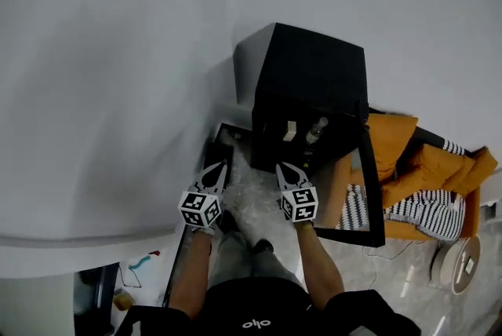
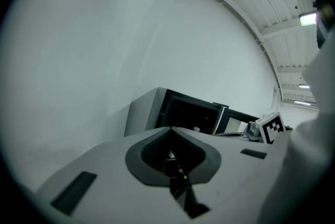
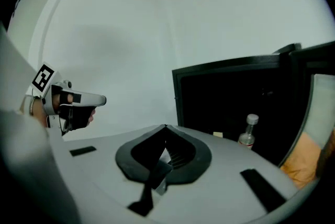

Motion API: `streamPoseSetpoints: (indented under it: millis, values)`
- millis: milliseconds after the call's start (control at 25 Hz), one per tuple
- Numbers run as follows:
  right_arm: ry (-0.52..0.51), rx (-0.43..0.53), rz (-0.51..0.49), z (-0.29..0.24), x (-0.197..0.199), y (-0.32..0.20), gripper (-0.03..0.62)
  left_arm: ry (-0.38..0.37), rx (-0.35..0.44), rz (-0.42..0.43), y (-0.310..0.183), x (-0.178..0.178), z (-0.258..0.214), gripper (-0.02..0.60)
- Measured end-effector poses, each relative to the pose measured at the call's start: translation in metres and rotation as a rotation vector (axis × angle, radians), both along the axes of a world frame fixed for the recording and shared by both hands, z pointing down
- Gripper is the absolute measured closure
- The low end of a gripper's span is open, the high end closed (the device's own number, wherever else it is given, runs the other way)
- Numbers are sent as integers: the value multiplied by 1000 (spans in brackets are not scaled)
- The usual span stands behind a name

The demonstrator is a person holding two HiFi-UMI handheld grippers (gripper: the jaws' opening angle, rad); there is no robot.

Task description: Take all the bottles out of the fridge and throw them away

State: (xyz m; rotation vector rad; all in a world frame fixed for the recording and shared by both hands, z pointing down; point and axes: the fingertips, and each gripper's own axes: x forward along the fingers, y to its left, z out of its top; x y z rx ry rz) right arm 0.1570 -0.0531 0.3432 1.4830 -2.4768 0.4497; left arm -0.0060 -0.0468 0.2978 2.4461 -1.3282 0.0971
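A black fridge stands against the white wall with its door swung open to the right. Inside, a clear bottle with a white cap stands upright near the front edge of the dark compartment, with a small pale item just beside it on its left. Both grippers hang in front of the opening, apart from the fridge and from each other. The left gripper has its jaws pressed together at the tips with nothing between them, and the right gripper is likewise closed and empty. An orange cloth and striped fabric lie past the door's far edge
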Motion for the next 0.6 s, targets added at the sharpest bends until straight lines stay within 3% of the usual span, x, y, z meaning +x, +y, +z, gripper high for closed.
streamPoseSetpoints:
  millis: [280,600]
  values:
    - [0,15,124,-58,75,55,585,-20,8,70,44,50,-48,581]
    - [-38,26,198,-86,126,94,585,-27,27,167,59,108,-75,581]
